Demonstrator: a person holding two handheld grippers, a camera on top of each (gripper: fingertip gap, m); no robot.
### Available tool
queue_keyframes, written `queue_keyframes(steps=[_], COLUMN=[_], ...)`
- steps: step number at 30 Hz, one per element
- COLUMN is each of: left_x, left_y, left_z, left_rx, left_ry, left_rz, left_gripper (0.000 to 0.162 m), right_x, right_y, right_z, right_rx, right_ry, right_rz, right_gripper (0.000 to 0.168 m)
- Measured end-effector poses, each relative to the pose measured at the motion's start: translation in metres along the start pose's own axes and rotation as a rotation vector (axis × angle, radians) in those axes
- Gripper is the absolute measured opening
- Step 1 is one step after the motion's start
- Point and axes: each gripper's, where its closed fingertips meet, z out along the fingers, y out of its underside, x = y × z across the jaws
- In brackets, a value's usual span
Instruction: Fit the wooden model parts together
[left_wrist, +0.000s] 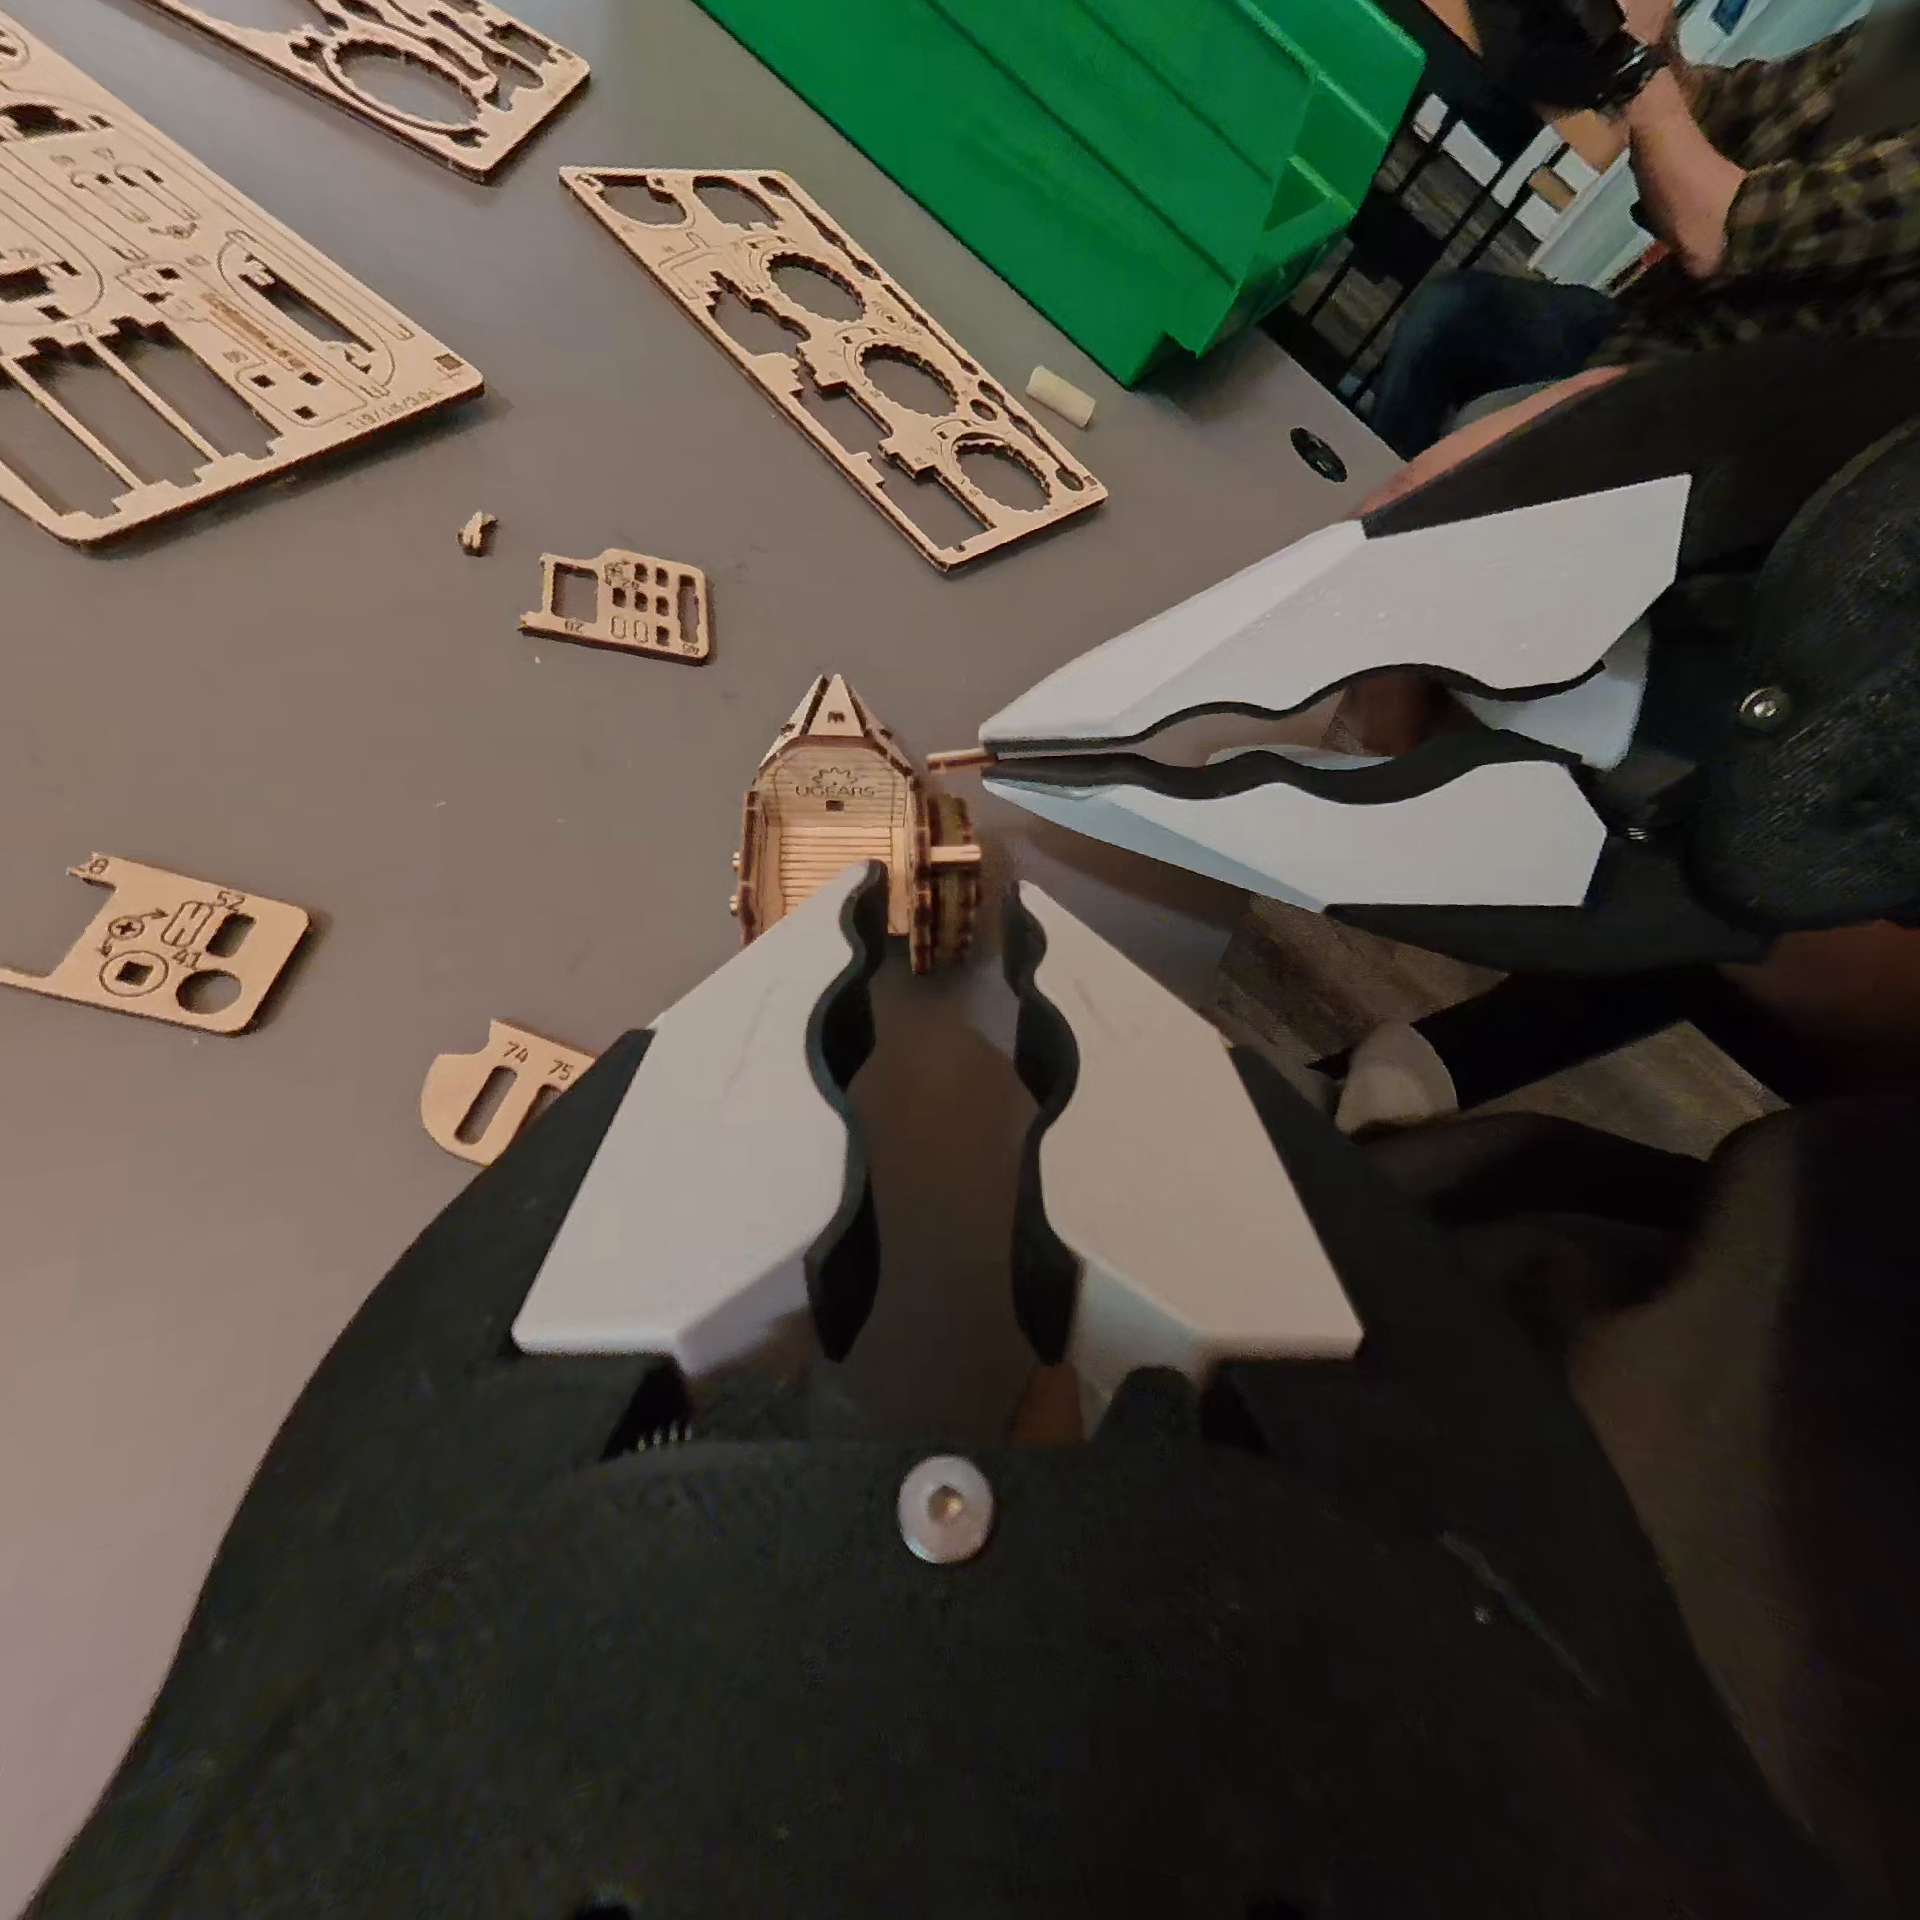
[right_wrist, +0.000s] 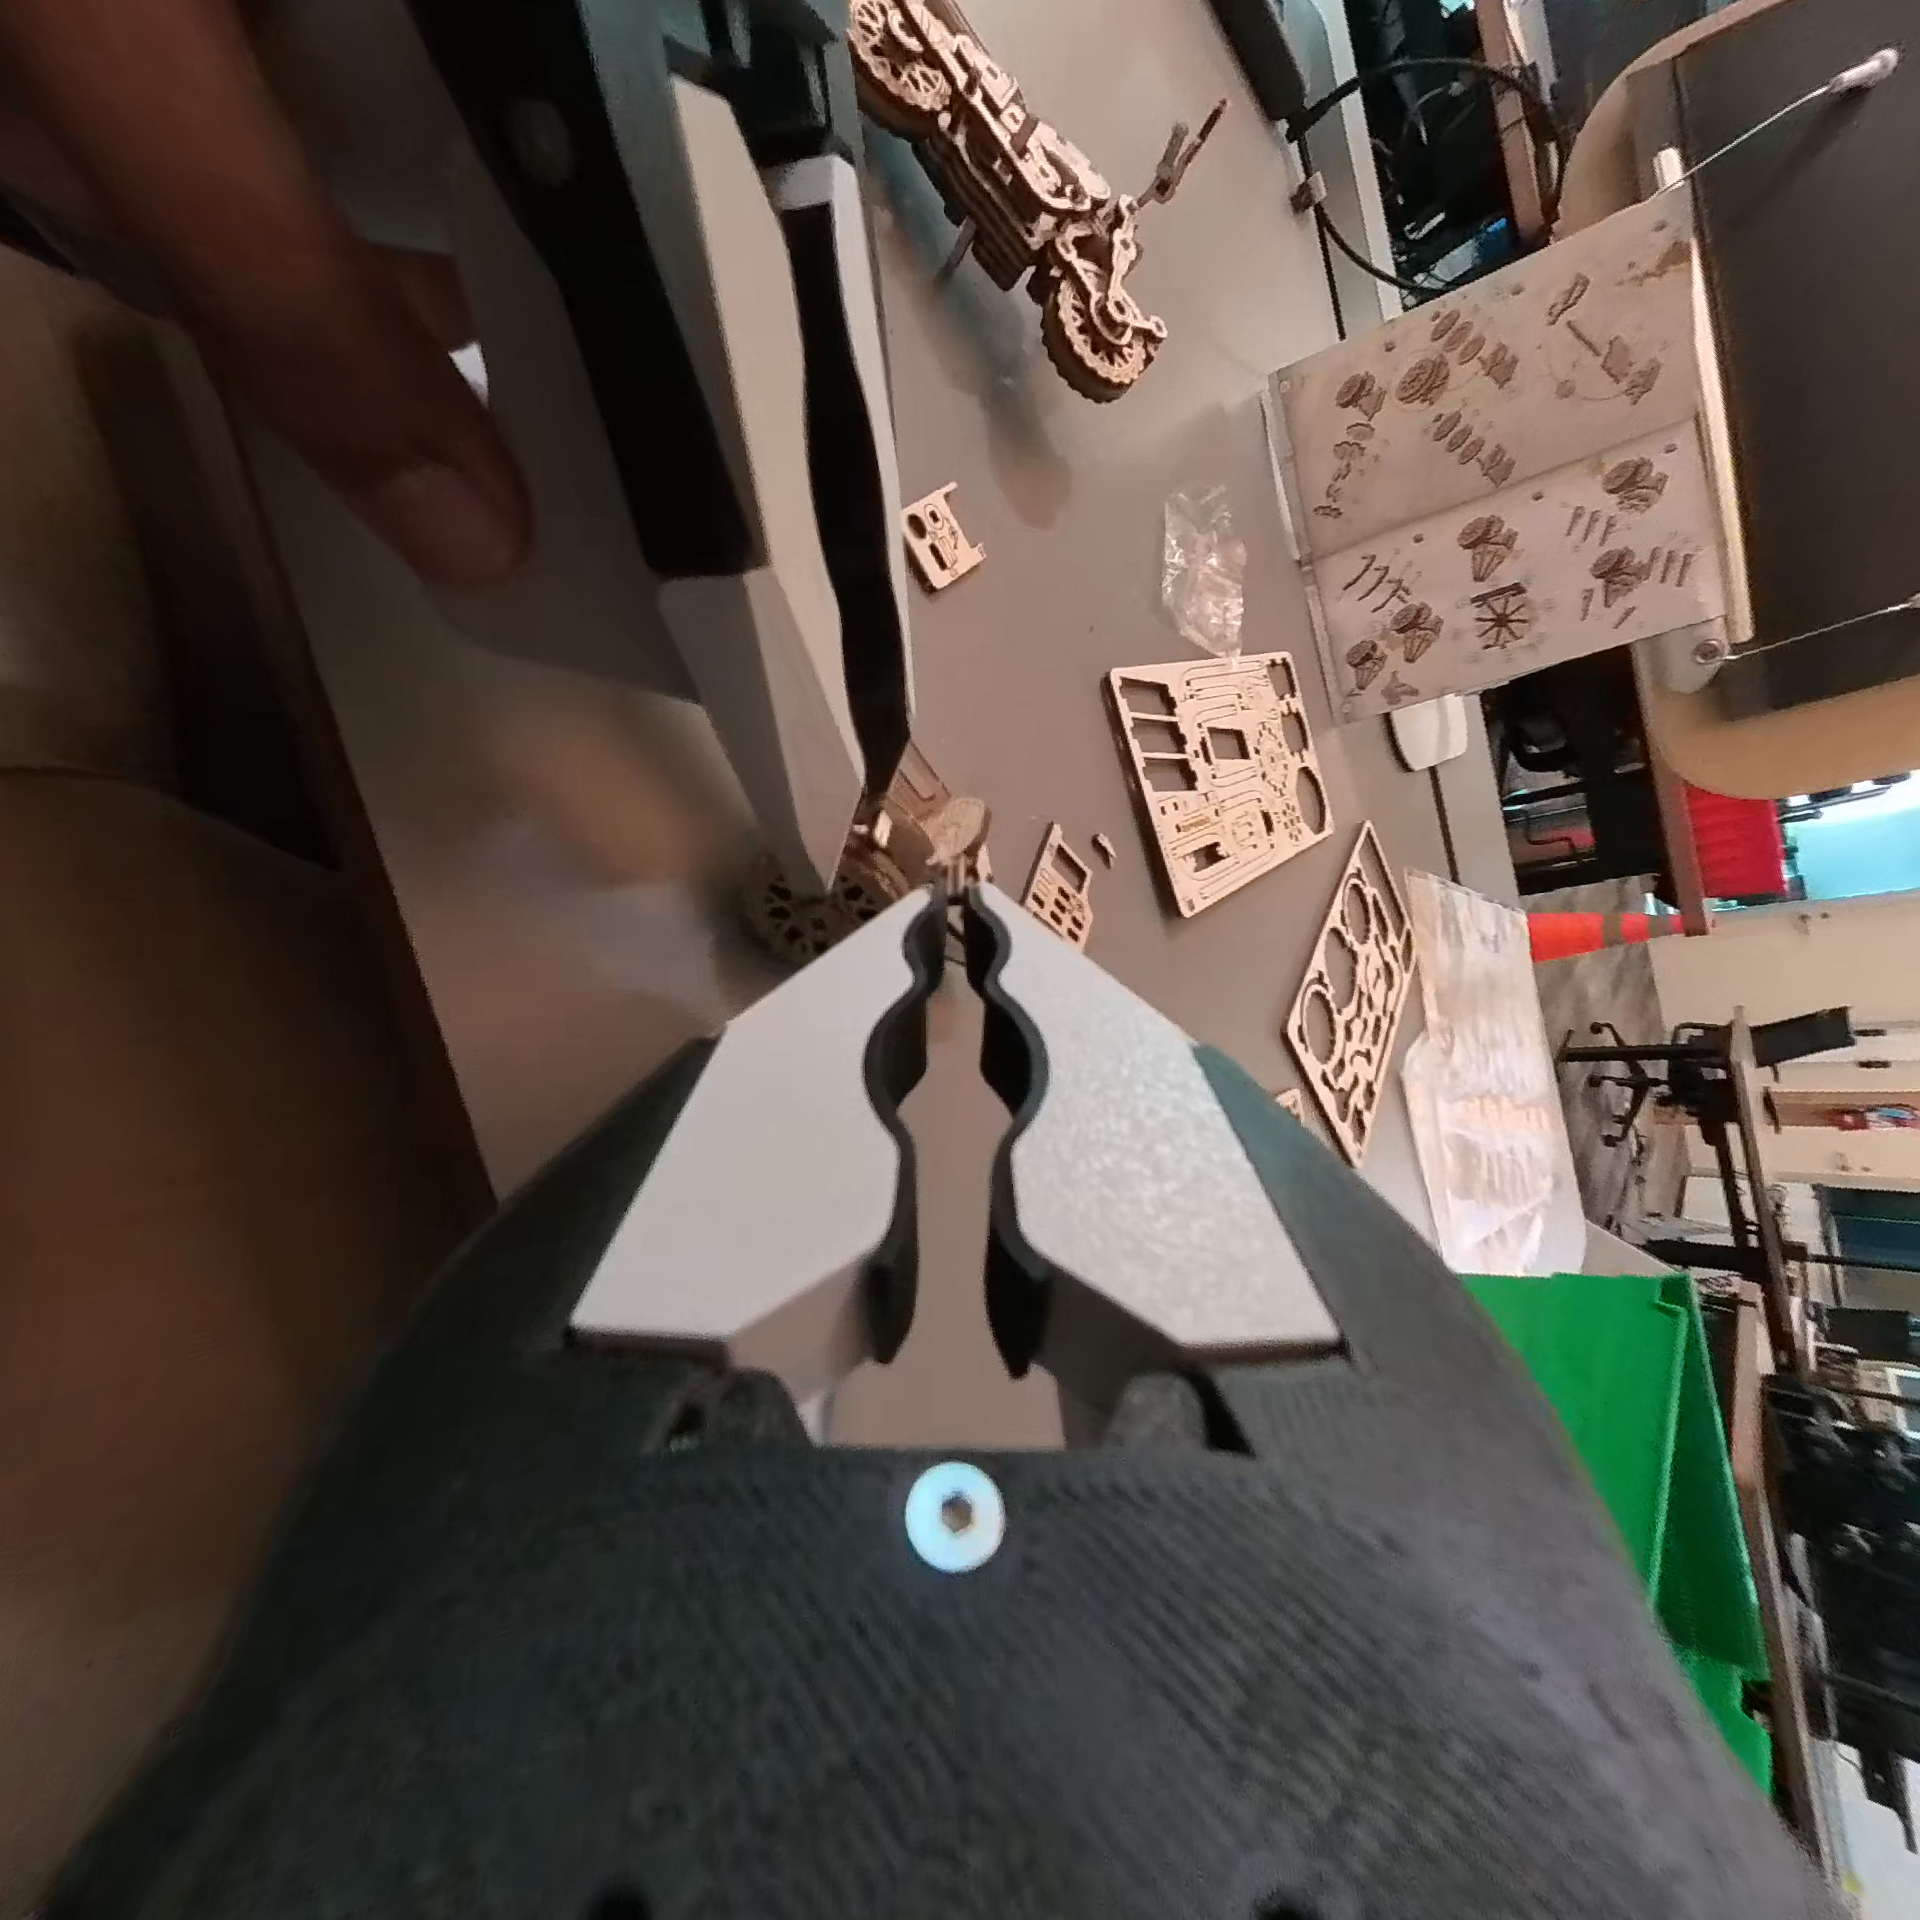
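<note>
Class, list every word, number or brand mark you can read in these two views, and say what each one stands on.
I will not copy out writing; these things bear it.
Small wooden model: engraved mark on its panel.
Square-cornered offcut: numbers and symbols.
Rounded offcut: two numbers.
Large punched sheet: tiny part numbers.
Instruction booklet: too blurred to read.

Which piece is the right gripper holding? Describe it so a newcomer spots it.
On the grey table, find the small wooden model. Beside it, the right gripper pinches a tiny wooden peg: a thin stick, unlike the flat sheets nearby.
</note>
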Motion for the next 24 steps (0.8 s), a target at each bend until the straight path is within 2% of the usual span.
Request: queue_keyframes(steps=[10,15,24], left_x=[-0.0009,-0.0007,-0.0012], left_y=[-0.0053,-0.0047,-0.0051], left_z=[0.0053,0.0087,0.0096], left_rx=[0.012,-0.002,-0.001], left_ry=[-0.006,-0.009,-0.018], left_rz=[-0.011,-0.004,0.0], left_gripper=[0.022,0.012,0.011], right_x=[-0.0019,-0.0016,-0.0012], right_y=[0.0013,0.0031,0.0034], right_z=[0.0032,0.0056,0.0055], right_rx=[-0.021,-0.038,-0.057], right_ry=[-0.002,0.006,0.017], right_rz=[-0.036,-0.116,-0.237], right_gripper=[0.001,0.001,0.001])
